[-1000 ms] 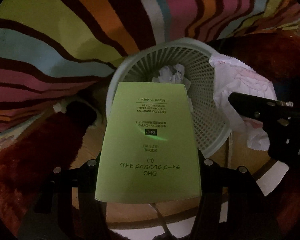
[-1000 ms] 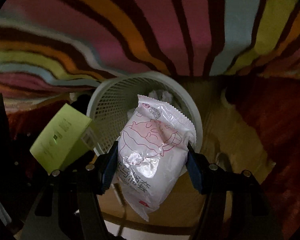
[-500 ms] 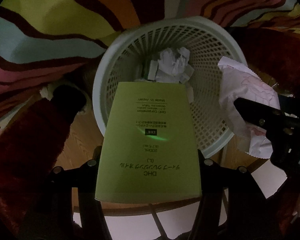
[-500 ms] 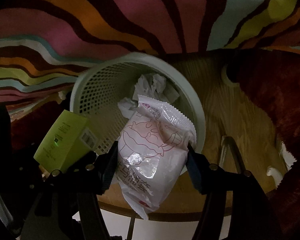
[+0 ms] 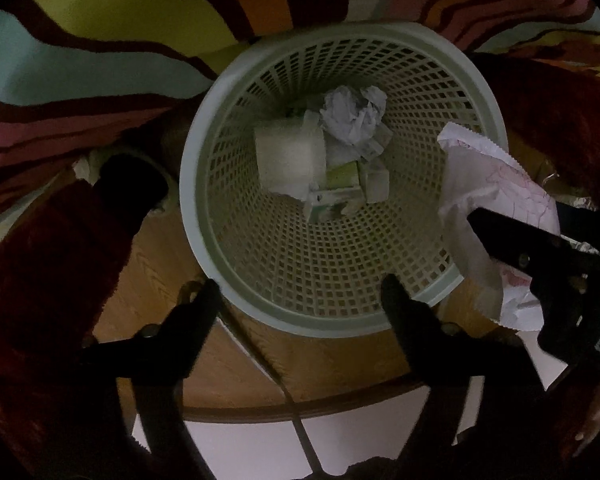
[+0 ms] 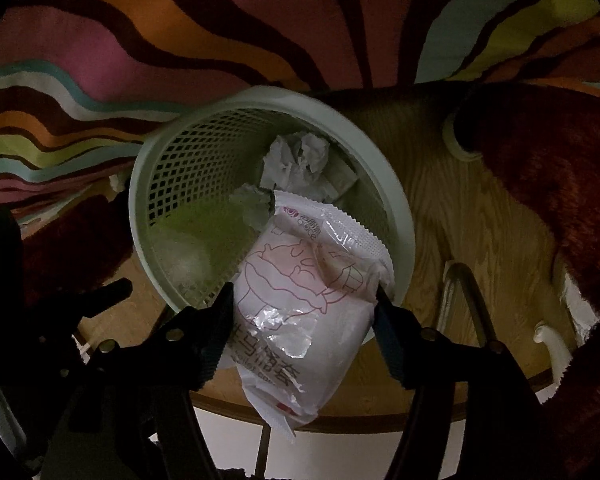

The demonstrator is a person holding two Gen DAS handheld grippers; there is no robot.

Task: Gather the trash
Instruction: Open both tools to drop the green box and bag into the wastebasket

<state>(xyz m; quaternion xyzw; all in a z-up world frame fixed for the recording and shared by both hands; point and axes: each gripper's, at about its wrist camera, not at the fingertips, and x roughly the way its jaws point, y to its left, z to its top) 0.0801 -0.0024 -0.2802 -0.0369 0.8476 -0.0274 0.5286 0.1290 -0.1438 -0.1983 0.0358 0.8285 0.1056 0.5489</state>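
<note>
Right, both tongs sit above the white mesh wastebasket (image 5: 340, 184), pointing steeply down into it.

Left tongs (image 5: 300, 292): jaws opening, wide apart, nothing between them. In the left wrist view a pale-green carton (image 5: 290, 160) is inside the basket, centre of frame, blurred, beside a crumpled paper wad (image 5: 354, 118) and smaller scraps at the bottom.

Right tongs (image 6: 304, 308): jaws opening, white plastic wrapper pack (image 6: 300, 304) between them. Both pads look to be touching its sides, so it isn't free yet. Its top end leans over the near rim at lower centre of the right wrist view; the lower half hangs outside, over the wooden floor (image 6: 480, 240).

Risks from here:
- The pack is only half over the rim. If it lets go at this spot, the heavier lower half could tip it backward onto the floor rather than in.
- The film is limp and crinkly, so it could cling to one pad and swing off sideways.
- The pack's edge or the tongs could catch the rim; the basket is light and could slide or tilt toward the striped rug (image 6: 220, 40).
- The two tongs are close together at lower left of the right wrist view, so a clash is possible.

Lighting is dim, so pad contact is a judgement.
</note>
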